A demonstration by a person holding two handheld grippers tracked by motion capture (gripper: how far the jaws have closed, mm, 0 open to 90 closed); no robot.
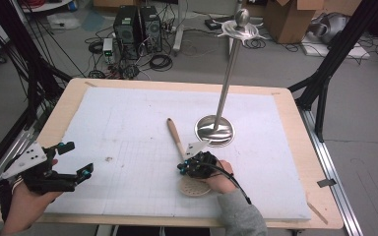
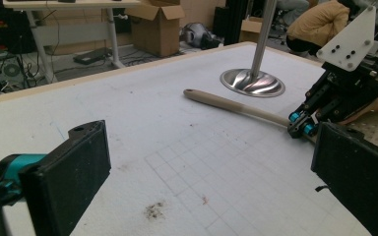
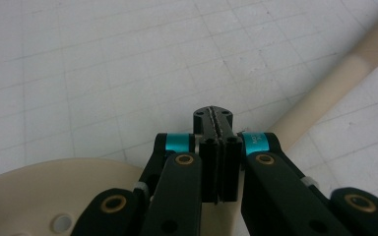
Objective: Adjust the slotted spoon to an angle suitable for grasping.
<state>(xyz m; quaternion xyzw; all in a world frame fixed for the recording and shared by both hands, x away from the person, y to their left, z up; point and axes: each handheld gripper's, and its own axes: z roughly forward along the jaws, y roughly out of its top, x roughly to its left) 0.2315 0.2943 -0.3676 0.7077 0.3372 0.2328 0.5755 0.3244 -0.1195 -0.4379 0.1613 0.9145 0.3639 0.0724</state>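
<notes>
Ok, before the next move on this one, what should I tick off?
1. Right claw open to take the spoon: not ok. Its jaws are shut with nothing between them, over the spoon's neck.
2. Left claw away from the spoon: ok. It is open, off to the side above the mat.
3. Spoon lying flat, handle free: ok.
4. Stand upright beside the spoon: ok.
5. Hooks on top of the stand free: cannot tell, too small.
</notes>
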